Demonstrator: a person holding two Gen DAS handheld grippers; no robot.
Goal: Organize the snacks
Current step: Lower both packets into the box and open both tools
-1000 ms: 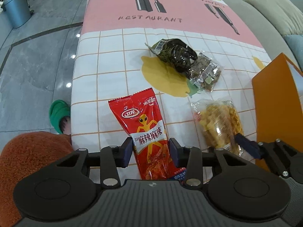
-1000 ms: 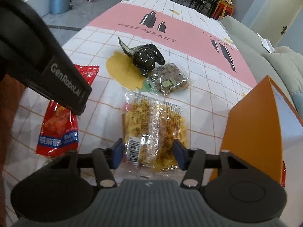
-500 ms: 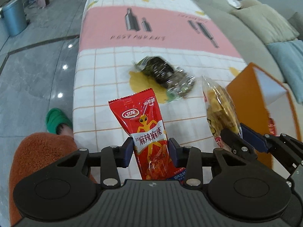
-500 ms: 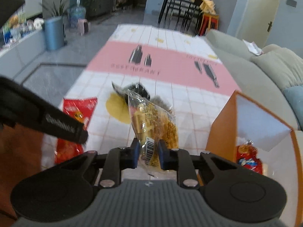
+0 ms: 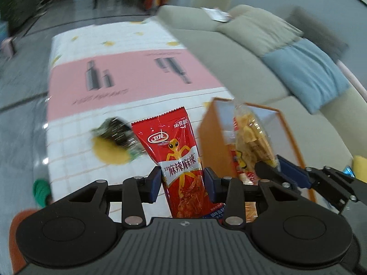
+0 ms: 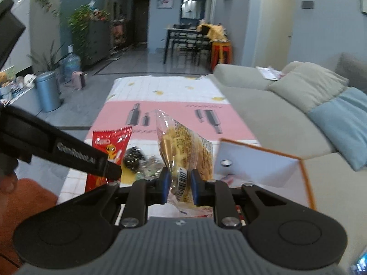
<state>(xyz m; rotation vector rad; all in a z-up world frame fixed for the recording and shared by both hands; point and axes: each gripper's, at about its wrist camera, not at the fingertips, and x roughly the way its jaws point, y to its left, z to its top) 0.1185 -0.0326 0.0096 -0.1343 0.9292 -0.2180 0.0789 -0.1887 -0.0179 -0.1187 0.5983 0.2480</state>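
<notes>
While our left gripper (image 5: 182, 184) pinches the red spicy-strip packet (image 5: 181, 162) and our right gripper (image 6: 180, 184) pinches the yellow snack bag (image 6: 185, 151) beside the orange box (image 6: 305, 178), either slippery wrapper could slide free or snag the box rim.

Orange box (image 6: 305, 167) mouth open, dark packets (image 5: 117, 135) alongside

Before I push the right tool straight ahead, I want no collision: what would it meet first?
Probably nothing soon: the right tool, gripping the yellow snack bag, points over the table; depth is unclear.
</notes>
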